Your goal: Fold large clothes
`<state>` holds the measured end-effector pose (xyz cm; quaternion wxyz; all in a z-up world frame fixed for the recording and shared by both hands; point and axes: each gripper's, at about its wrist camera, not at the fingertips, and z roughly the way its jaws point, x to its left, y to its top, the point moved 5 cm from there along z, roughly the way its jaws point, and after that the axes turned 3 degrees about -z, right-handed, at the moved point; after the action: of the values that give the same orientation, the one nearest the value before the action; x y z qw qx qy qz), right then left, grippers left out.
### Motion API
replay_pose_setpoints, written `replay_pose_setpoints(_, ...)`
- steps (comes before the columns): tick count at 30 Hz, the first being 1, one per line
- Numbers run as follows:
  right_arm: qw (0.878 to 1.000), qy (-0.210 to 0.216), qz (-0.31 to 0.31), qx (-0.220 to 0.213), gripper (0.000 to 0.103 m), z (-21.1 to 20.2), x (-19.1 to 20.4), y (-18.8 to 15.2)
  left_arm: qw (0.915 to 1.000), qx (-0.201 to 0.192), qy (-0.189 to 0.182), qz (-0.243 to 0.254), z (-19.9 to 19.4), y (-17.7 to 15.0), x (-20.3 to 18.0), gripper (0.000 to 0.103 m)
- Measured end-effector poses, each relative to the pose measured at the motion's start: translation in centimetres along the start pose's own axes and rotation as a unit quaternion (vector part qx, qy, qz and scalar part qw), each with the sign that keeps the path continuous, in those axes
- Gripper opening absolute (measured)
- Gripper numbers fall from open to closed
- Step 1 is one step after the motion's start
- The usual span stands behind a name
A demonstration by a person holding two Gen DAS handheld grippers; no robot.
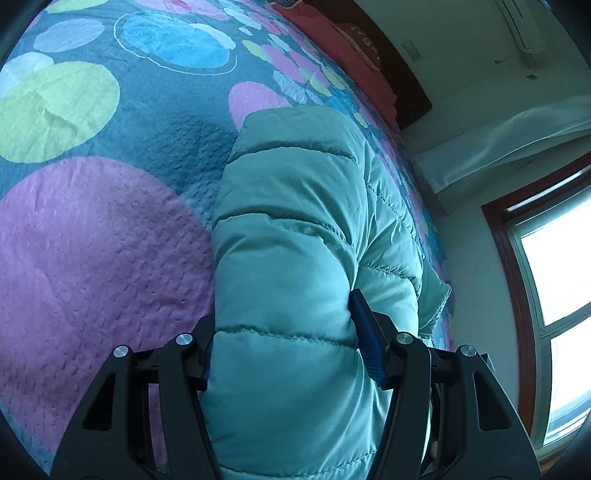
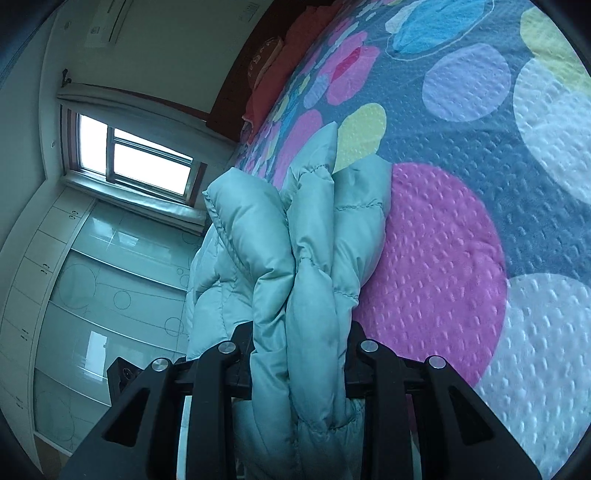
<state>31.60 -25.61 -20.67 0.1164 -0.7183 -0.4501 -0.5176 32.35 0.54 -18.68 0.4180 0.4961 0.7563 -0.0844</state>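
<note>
A pale teal quilted puffer jacket (image 1: pixel 295 206) lies along the edge of a bed with a dotted, multicoloured bedspread (image 1: pixel 92 240). My left gripper (image 1: pixel 283 317) is shut on a thick, padded part of it, and the padding fills the space between the blue-padded fingers (image 1: pixel 364 332). In the right wrist view the same jacket (image 2: pixel 314 240) is bunched into several folds. My right gripper (image 2: pixel 301 332) is shut on that bunch, with the bedspread (image 2: pixel 461 147) just to its right. The fabric hides both pairs of fingertips.
Red bedding (image 1: pixel 332 40) and a dark headboard (image 1: pixel 413 96) lie at the far end of the bed. Past the bed's edge are a bright window (image 2: pixel 147 162), a glass-fronted wardrobe (image 2: pixel 92 295) and a wall air conditioner (image 1: pixel 524 26).
</note>
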Motion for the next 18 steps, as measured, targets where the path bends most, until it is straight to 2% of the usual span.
replay_pose_setpoints(3, 1.000, -0.008, -0.011, 0.006, 0.030, 0.0, 0.4, 0.2, 0.9999, 0.005, -0.012, 0.005, -0.1, 0.1, -0.1, 0.061)
replay_pose_setpoints(5, 0.999, -0.022, -0.023, 0.011, 0.035, -0.4, 0.9, 0.5, 0.9997, 0.012, -0.021, 0.005, -0.4, 0.4, 0.1, 0.063)
replay_pose_setpoints(8, 0.998, -0.043, -0.046, 0.012, 0.044, -1.2, 1.5, 1.1, 0.9997, 0.006, -0.025, -0.003, -1.2, 1.6, 0.9, 0.076)
replay_pose_setpoints(10, 0.998, -0.046, -0.048, 0.002, 0.062, -1.8, 1.8, 2.0, 0.9996, 0.001, -0.024, -0.013, -1.4, 2.6, 1.5, 0.077)
replay_pose_setpoints(13, 0.998, -0.047, -0.046, -0.002, 0.065, -1.7, 2.0, 3.8, 0.9996, -0.001, -0.017, -0.021, -1.0, 4.1, 1.9, 0.077)
replay_pose_setpoints(15, 0.998, -0.043, -0.040, 0.007, 0.067, -0.8, 1.8, 5.0, 0.9998, 0.008, -0.015, -0.013, -0.3, 4.6, 1.6, 0.077)
replay_pose_setpoints(18, 0.998, -0.053, -0.031, 0.009, 0.067, 0.2, 1.1, 5.9, 0.9998, 0.015, 0.008, 0.006, 0.6, 5.0, 1.0, 0.077)
